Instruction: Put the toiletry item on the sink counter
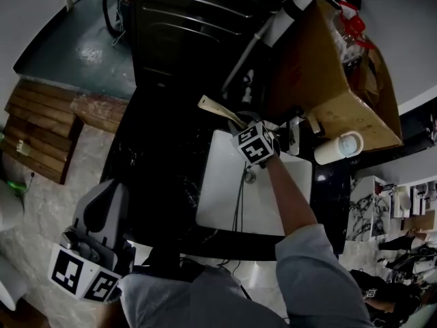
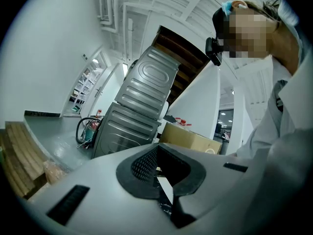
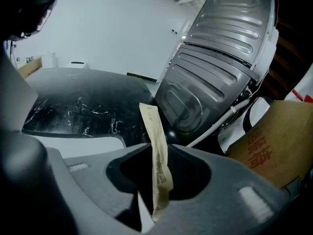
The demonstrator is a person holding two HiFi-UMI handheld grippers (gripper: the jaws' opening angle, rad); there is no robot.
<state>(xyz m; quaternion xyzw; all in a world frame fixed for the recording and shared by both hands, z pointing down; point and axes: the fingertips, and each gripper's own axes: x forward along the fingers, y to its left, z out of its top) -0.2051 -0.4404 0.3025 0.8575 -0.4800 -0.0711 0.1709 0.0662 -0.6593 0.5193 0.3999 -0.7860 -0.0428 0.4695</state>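
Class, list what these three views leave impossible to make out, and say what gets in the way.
- Print on the packet: right gripper view, too small to read.
- Part of the sink: head view, under the right gripper and arm.
- Contents of the cardboard box: head view, mostly hidden by its walls.
- The counter: left gripper view, blocked by the body of the left gripper.

Dim room, curved edges

Our head view is dark: the black sink counter (image 1: 164,162) nearly vanishes, while the white sink (image 1: 218,197) glows. In the left gripper view we see bright white walls and ceiling lights (image 2: 223,113). Every picture bends at the rim, with black corners. Things close to the lens look soft.
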